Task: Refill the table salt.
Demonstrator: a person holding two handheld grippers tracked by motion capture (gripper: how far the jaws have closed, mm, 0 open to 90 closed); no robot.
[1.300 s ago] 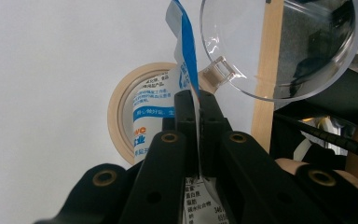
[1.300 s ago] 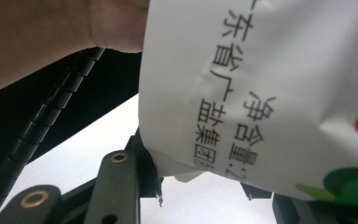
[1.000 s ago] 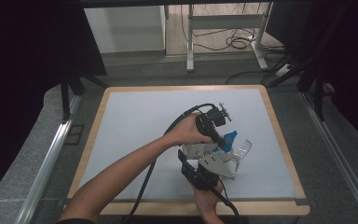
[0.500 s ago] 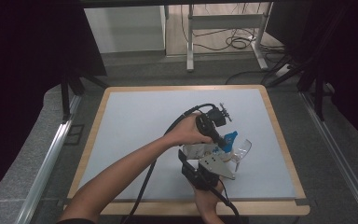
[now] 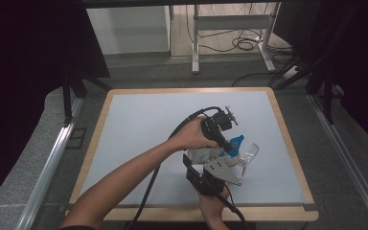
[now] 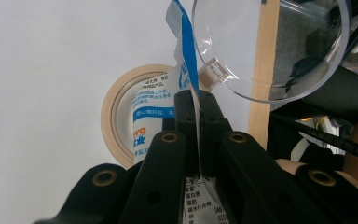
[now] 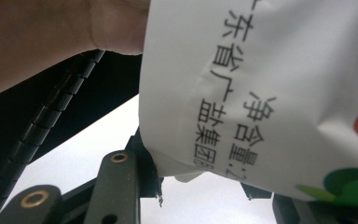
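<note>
Pouch (image 5: 206, 155) of white plastic with blue printing, apparently a salt or powder bag, hangs between the two grippers just right of centre in the lower half of the high view, above the pale table (image 5: 139, 124).

Table first: a wide grey-white board with a wooden rim, bare across its left and upper parts. In the left gripper view a roll of tape (image 6: 116, 105) lies flat on it at mid-frame, partly behind the pouch.

Next in size, a clear plastic bowl (image 5: 247, 153) sits just right of the pouch; in the left gripper view its rim fills the upper right, very near the bag's blue top edge.

The left gripper (image 6: 198, 105) has its jaws pressed together on a thin edge of the pouch. The right gripper (image 7: 200, 186) reaches the bag's lower edge from below; whether its jaws are pinching the film I cannot tell, since the bag covers the tips.

Risks, as I judge them: both holds are on thin film, so a pull could tear it or let it slip, spilling the contents beside the bowl. The light bowl could also be knocked or tipped by a swinging bag.
</note>
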